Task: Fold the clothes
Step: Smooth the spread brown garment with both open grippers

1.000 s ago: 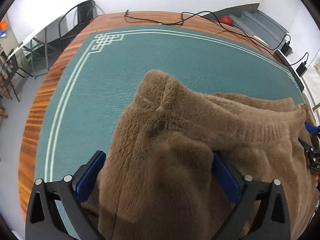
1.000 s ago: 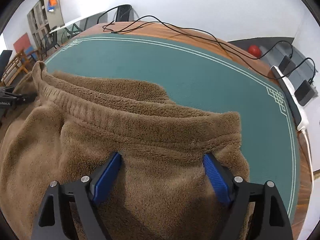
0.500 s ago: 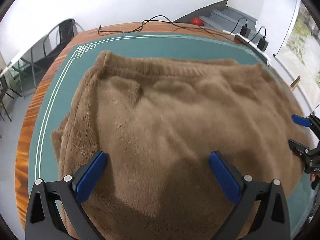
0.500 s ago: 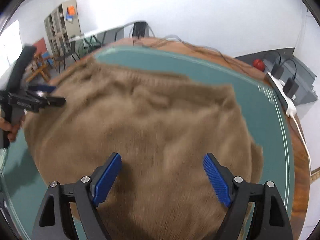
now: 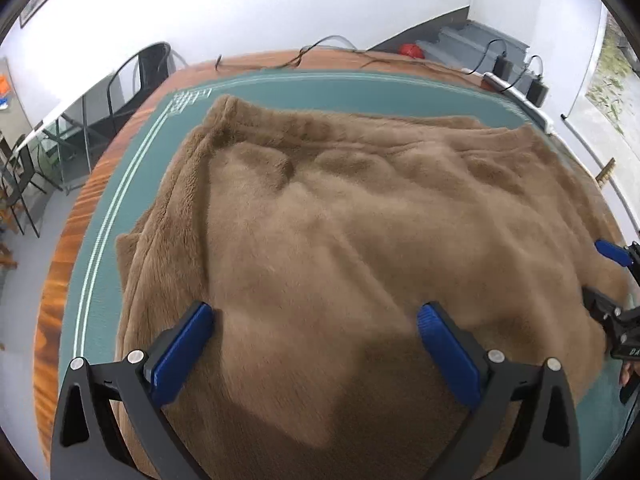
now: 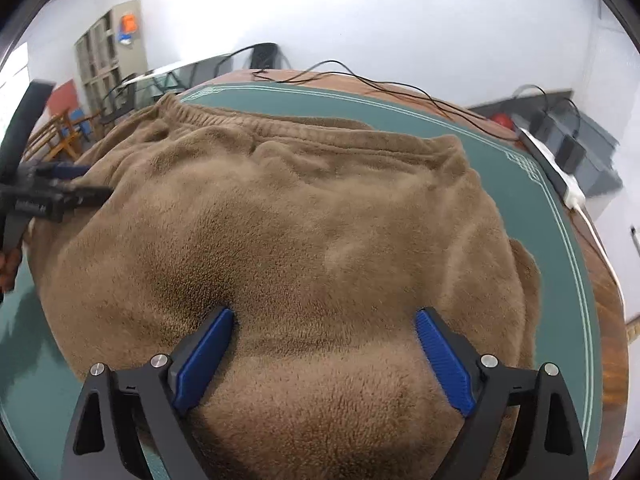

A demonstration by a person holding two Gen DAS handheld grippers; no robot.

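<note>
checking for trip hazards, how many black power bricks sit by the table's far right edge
2, side by side past the table corner: brick nearer the stairs, brick nearer the window. More may be hidden.

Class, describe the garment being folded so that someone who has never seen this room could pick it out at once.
Find the wooden table topped with a green mat edged in pale lines. Spread across most of that mat lies the brown fleece garment, its ribbed waistband along the far edge. It is the only soft, fuzzy thing there; the rest on the table is thin black cables.
</note>
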